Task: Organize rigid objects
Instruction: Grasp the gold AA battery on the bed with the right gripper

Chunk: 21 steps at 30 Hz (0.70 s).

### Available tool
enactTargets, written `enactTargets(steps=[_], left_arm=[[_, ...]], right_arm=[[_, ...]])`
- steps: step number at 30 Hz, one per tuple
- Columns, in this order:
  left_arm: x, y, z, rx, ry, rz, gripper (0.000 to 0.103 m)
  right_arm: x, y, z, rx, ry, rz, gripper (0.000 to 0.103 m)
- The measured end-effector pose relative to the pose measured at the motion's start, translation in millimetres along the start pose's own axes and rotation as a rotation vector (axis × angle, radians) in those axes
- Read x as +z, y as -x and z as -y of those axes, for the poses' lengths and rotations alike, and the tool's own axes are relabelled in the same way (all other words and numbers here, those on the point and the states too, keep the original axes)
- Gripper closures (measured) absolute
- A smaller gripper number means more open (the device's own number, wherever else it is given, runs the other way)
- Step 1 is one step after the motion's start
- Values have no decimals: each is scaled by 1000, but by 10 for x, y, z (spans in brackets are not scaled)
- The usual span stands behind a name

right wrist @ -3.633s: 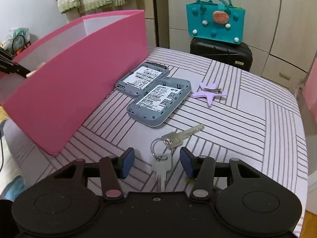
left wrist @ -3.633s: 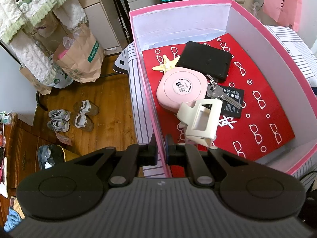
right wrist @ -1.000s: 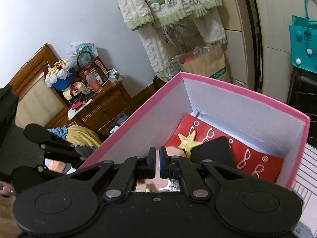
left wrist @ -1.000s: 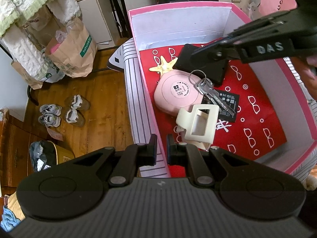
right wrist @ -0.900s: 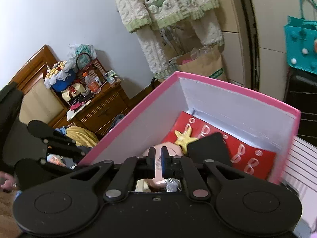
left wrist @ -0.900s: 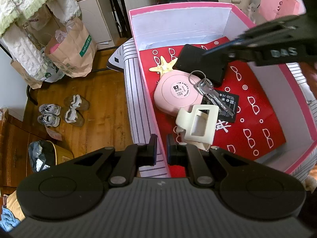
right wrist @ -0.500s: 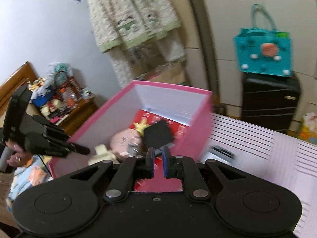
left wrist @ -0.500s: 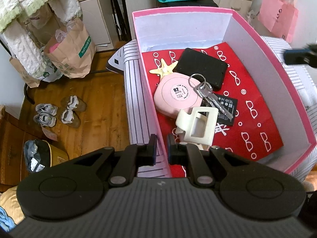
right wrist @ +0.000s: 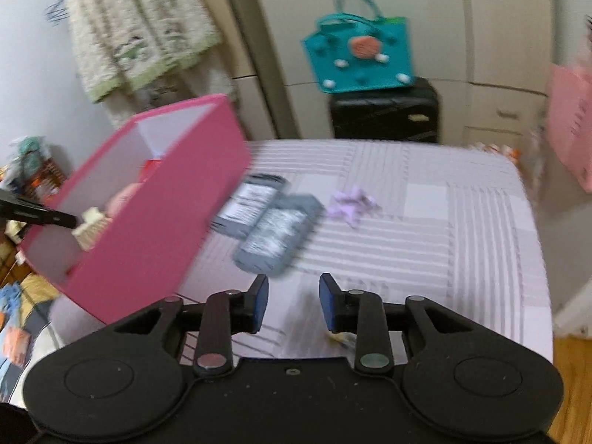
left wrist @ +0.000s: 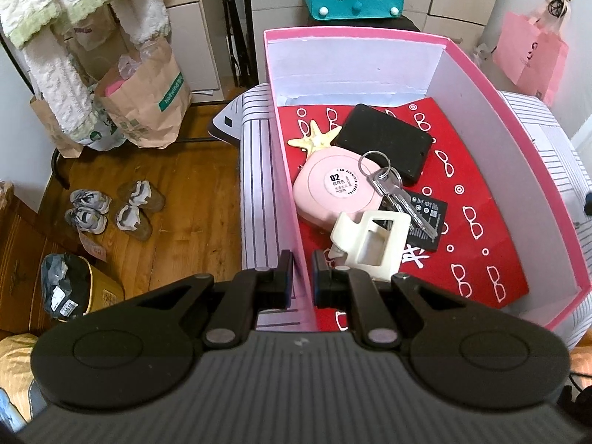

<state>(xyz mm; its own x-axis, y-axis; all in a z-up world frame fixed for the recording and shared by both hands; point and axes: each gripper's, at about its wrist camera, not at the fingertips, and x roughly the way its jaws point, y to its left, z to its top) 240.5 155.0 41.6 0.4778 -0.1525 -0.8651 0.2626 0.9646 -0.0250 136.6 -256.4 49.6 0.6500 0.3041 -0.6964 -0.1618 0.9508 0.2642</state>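
Note:
My left gripper [left wrist: 300,275] is shut on the left wall of the pink box [left wrist: 551,199]. Inside the box lie a set of keys [left wrist: 388,185], a pink round case [left wrist: 335,188], a cream hair claw [left wrist: 372,242], a black device [left wrist: 384,142], a yellow starfish clip [left wrist: 314,137] and a black card [left wrist: 425,222]. My right gripper [right wrist: 294,301] is open and empty above the striped bed [right wrist: 462,229]. Ahead of it lie two grey devices [right wrist: 275,235] and a purple starfish clip [right wrist: 353,203], beside the pink box [right wrist: 155,218]. The right wrist view is blurred.
A teal bag [right wrist: 360,57] sits on a black suitcase [right wrist: 384,114] behind the bed. A small yellowish object [right wrist: 338,336] lies on the bed under my right finger. Shoes [left wrist: 111,211] and paper bags [left wrist: 148,100] are on the wooden floor left of the bed.
My right gripper left the keys in the box, swung out to the right over the bed and opened. My left gripper kept its hold on the box wall.

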Motion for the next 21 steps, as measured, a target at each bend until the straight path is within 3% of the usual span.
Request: enactTargets(steps=[9,21], left_arm=[[-38,4,38,22,10,19,94],[-61,17,59,26,-19,31,94]], right_arm=[[-509,-73,151,-142,-77,59,57],[-600,-191,54,-273,-82,102,42]])
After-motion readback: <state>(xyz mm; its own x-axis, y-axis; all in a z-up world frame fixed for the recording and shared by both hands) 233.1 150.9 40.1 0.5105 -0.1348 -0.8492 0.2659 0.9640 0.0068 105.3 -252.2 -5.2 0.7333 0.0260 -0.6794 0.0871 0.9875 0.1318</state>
